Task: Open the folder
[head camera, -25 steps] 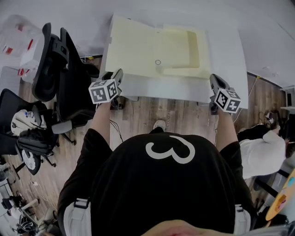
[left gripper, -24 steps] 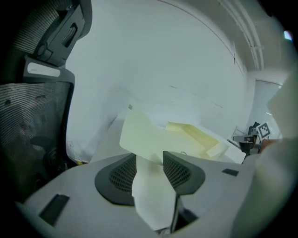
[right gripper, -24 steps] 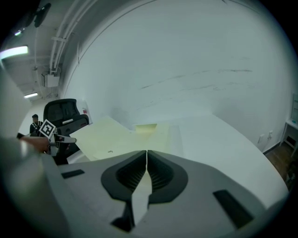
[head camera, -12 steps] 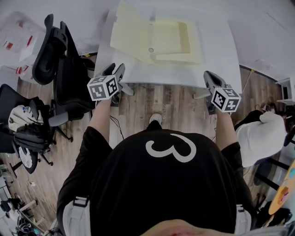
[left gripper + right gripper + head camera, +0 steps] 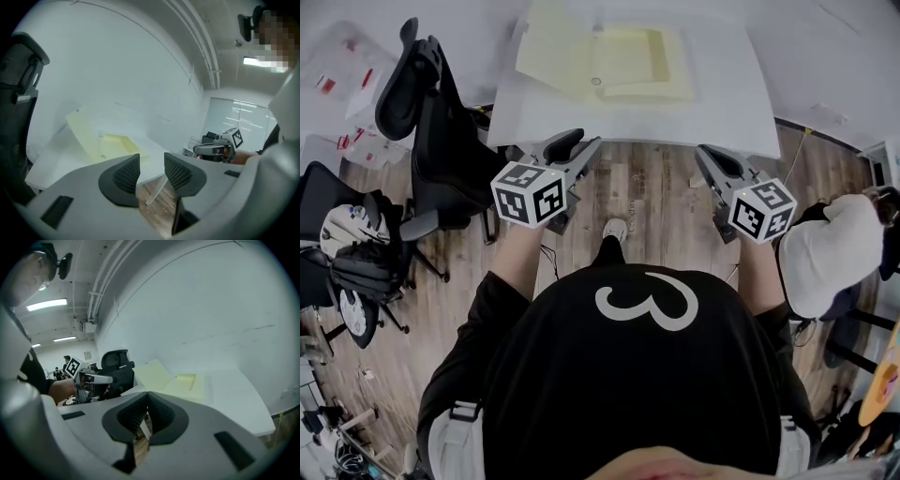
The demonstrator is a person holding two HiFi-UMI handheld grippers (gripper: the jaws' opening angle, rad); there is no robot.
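The pale yellow folder [image 5: 609,56] lies spread open on the white table [image 5: 727,103], with its flap to the left and its pocket panel to the right. It also shows in the left gripper view [image 5: 101,140] and the right gripper view [image 5: 173,378]. Both grippers hang over the wooden floor, short of the table's near edge and well away from the folder. My left gripper [image 5: 584,142] is open with a narrow gap and holds nothing [image 5: 152,171]. My right gripper [image 5: 701,152] is shut and empty, its pads meeting at the tips [image 5: 147,411].
Black office chairs [image 5: 431,122] stand to the left of the table. Another person in white [image 5: 825,262] sits at the right. A slanted table leg [image 5: 157,190] shows below the near edge. Bare wooden floor [image 5: 647,202] lies between me and the table.
Both grippers have drawn back from the table's edge toward my body and risen. The table and folder now sit farther up the head view. The folder lies open as before.
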